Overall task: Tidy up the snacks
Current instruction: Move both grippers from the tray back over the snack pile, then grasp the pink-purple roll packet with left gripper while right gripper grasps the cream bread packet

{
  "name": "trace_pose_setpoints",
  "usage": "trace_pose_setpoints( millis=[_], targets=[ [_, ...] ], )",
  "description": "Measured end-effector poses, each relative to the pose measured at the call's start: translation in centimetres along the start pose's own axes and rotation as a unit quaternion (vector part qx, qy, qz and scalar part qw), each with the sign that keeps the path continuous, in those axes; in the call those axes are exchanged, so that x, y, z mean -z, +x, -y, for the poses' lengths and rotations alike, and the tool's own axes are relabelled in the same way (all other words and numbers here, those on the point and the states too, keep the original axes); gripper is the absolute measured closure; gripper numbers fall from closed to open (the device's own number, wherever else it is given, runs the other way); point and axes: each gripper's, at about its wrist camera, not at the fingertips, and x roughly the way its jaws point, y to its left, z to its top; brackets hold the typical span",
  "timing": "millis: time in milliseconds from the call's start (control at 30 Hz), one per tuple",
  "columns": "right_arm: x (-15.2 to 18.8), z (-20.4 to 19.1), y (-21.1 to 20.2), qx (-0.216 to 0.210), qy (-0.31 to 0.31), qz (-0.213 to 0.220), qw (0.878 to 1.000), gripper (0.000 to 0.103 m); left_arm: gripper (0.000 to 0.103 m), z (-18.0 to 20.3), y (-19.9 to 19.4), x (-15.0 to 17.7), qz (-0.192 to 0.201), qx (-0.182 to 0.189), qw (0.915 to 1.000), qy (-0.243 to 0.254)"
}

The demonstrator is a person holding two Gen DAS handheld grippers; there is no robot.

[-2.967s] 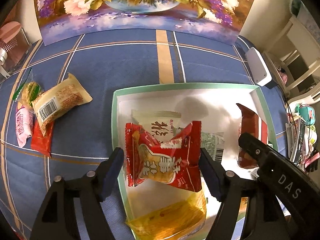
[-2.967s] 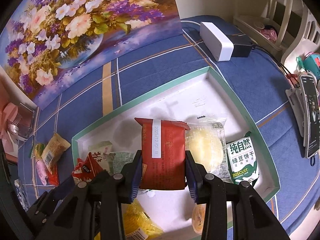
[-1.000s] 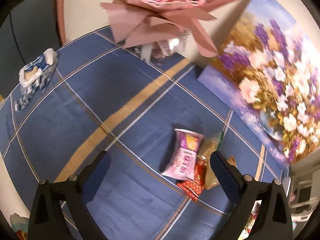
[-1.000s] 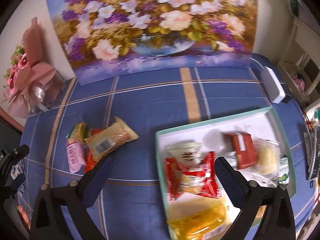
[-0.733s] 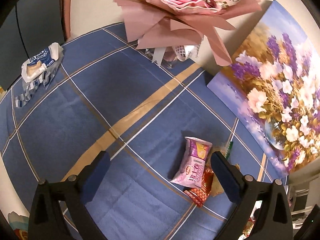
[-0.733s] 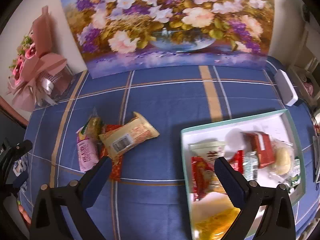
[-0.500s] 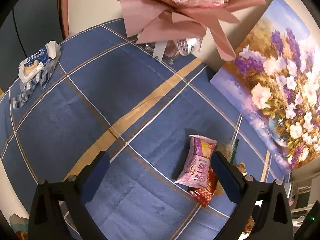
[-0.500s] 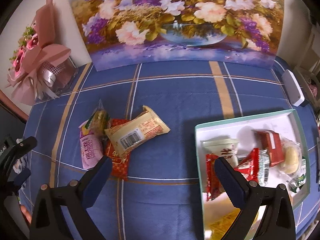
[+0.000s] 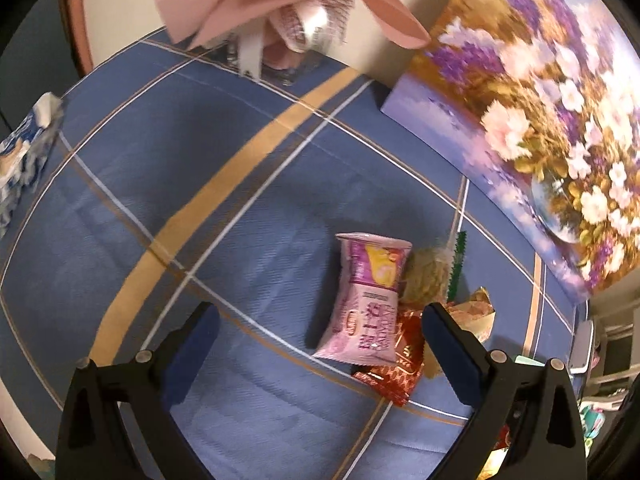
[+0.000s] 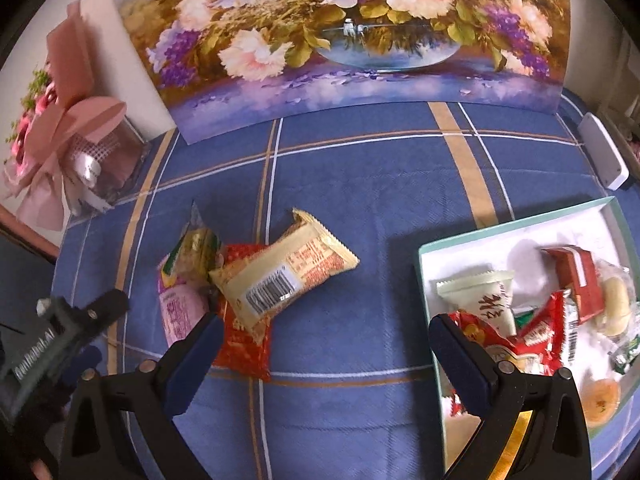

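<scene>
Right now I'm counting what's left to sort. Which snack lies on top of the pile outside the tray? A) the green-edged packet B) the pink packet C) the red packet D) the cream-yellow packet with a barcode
D: the cream-yellow packet overlaps the red packet beneath it, beside the pink packet.

The left gripper (image 9: pixel 316 344) and the right gripper (image 10: pixel 320 354) look alike: black plastic frames with triangular cut-outs, silver screws on the arms, and dark blue pads (image 10: pixel 192 364) on the inner faces of the fingers. In the right wrist view the left gripper's black body carries white lettering, too blurred to read.
</scene>
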Motion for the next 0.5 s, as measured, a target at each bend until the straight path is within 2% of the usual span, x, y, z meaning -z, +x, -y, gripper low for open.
trace_pose_setpoints(
  millis=[167, 500],
  targets=[
    [-0.7, 0.7, 1.3, -0.01, 0.03, 0.006, 0.999, 0.0, 0.002, 1.1, 1.3, -0.3, 0.003, -0.001, 0.9998, 0.018],
    [-1.7, 1.3, 4.1, -0.027, 0.08, 0.0, 0.996, 0.0, 0.002, 0.6, 3.2, -1.2, 0.005, 0.001, 0.9999, 0.012]
  ],
)
